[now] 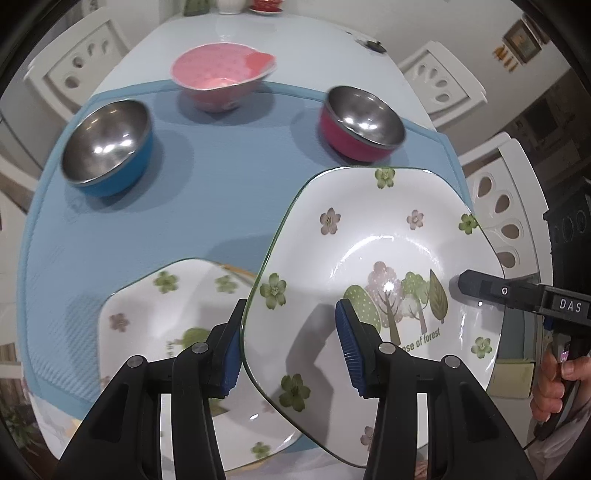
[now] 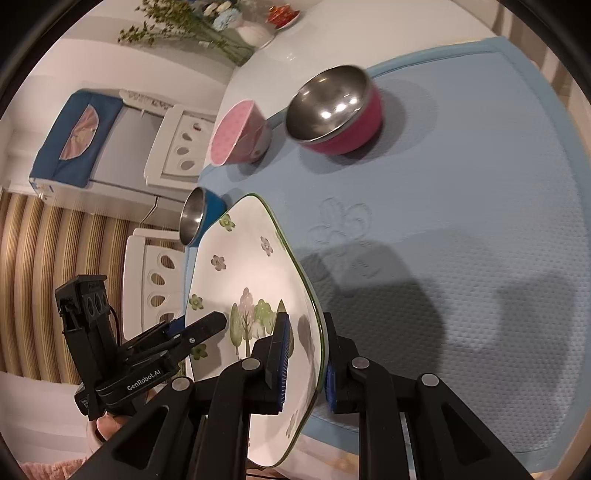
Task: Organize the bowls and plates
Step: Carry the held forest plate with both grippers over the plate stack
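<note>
A white flowered plate [image 1: 369, 236] with a tree picture is held up, tilted, above the blue mat [image 1: 229, 177]. My left gripper [image 1: 288, 343] straddles its near edge, jaws apart with a gap showing at the pads. My right gripper [image 2: 304, 363] is shut on the same plate [image 2: 243, 266]; its finger shows in the left wrist view [image 1: 480, 286] on the plate's right side. A second flowered plate [image 1: 162, 314] lies on the mat below. A blue steel bowl [image 1: 107, 147], a pink bowl [image 1: 218, 74] and a red steel bowl [image 1: 362, 123] stand on the mat behind.
White chairs [image 1: 436, 79] stand around the white table [image 1: 306, 48]. A vase with flowers [image 2: 251, 31] and a red dish [image 2: 282, 14] sit at the table's far end. A blue tissue box [image 2: 77, 136] sits beyond the table.
</note>
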`<action>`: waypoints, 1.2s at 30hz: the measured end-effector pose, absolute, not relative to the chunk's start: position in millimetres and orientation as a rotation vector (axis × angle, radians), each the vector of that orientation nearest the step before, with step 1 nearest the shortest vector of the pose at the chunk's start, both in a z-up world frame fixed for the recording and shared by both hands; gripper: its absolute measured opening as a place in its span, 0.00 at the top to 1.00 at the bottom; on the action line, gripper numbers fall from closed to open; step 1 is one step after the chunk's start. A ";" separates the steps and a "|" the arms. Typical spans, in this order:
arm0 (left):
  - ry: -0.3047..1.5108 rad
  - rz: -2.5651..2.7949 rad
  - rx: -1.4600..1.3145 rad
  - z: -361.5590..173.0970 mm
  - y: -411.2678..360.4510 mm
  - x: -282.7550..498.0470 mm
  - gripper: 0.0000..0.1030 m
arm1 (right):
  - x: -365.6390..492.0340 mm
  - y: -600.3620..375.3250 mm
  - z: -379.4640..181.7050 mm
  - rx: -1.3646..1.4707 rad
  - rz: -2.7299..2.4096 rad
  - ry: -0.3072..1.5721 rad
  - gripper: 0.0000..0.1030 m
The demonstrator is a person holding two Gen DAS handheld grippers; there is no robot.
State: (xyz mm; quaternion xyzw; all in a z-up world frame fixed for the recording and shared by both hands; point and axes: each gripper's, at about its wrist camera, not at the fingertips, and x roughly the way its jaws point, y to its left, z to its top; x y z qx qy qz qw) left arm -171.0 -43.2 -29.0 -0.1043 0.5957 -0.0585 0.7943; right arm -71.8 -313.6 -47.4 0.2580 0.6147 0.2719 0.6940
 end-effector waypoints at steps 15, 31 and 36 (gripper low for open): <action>1.258 -0.085 -0.280 -27.6 31.1 -189.8 0.58 | -83.4 -241.4 -47.1 0.550 0.646 1.394 0.84; 1.280 -0.078 -0.272 -40.7 96.7 -206.2 0.58 | -101.5 -173.8 -56.6 0.515 0.656 1.443 0.84; 1.299 -0.087 -0.261 -49.3 105.6 -211.6 0.58 | -109.1 -164.9 -61.4 0.516 0.650 1.451 0.84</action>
